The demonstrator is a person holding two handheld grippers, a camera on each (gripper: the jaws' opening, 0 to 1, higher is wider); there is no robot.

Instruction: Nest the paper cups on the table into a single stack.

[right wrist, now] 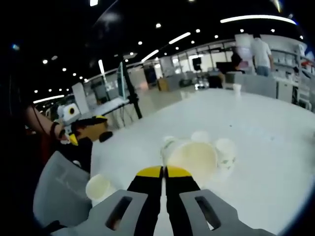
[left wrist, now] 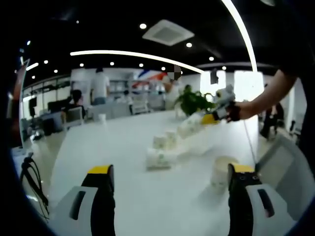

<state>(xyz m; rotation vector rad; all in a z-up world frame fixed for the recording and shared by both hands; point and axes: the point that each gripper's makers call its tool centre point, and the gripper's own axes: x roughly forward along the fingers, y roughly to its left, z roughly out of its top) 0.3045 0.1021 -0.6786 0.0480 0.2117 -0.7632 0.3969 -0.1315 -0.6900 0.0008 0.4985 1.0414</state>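
Observation:
Several white paper cups (left wrist: 160,157) stand grouped mid-table in the left gripper view. One single cup (left wrist: 220,173) stands just inside my left gripper's right jaw. My left gripper (left wrist: 171,169) is open wide, low over the near table, with nothing between its jaws. Across the table, my right gripper (left wrist: 216,114) holds a tilted stack of cups (left wrist: 191,125) over the group. In the right gripper view, my right gripper (right wrist: 164,170) is shut on the rim wall of that cup stack (right wrist: 194,157), whose mouth faces the camera. More cups (right wrist: 226,152) sit just behind. My left gripper (right wrist: 83,129) shows at the left.
A lone cup (right wrist: 98,187) stands near the table edge beside a grey chair (right wrist: 59,191). Another cup (left wrist: 102,118) stands at the far end of the white table (left wrist: 123,142), a green plant (left wrist: 193,101) is behind, and black cables (left wrist: 29,172) hang at the left. People stand by desks beyond.

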